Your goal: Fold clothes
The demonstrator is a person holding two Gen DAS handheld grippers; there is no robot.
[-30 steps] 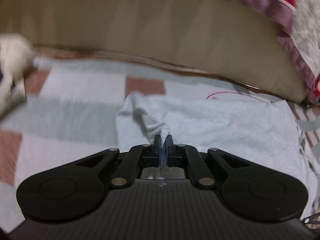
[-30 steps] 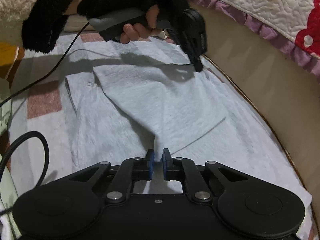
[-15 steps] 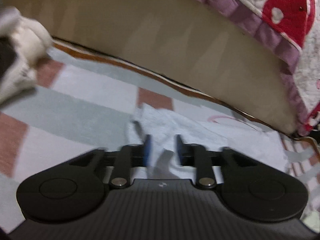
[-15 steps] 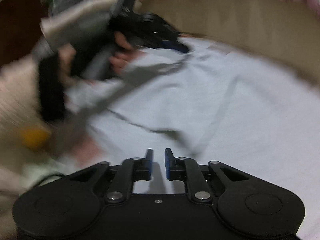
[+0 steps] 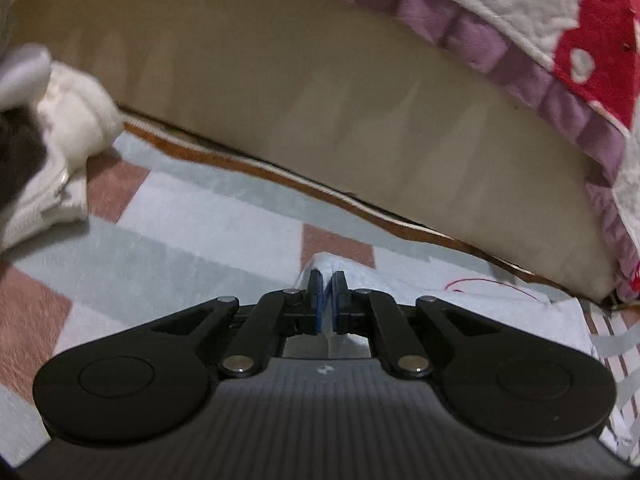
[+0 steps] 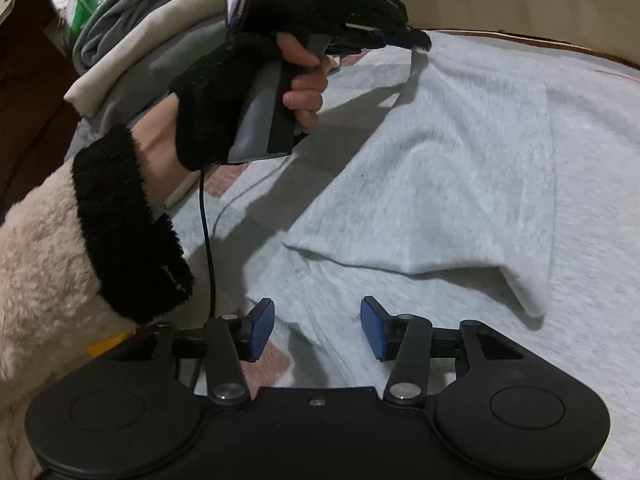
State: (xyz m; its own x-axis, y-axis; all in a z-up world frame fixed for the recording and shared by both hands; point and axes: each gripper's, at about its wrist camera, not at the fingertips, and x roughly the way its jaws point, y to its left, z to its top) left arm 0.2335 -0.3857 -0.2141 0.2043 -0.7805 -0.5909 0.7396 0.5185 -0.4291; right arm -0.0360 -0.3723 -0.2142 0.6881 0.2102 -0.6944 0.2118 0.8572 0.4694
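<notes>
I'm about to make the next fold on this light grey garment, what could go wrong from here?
The left gripper pinches only a thin corner of the light grey garment; a pull could slip it. The right gripper, jaws just opened, holds nothing, so the folded flap may shift. The cable could snag.

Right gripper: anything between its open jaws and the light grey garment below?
Nothing visible. The right gripper has just been opening, nothing between its pads, with the light grey garment bare ahead. The black cable hangs off to the left; the left gripper pinches the garment's far corner.
</notes>
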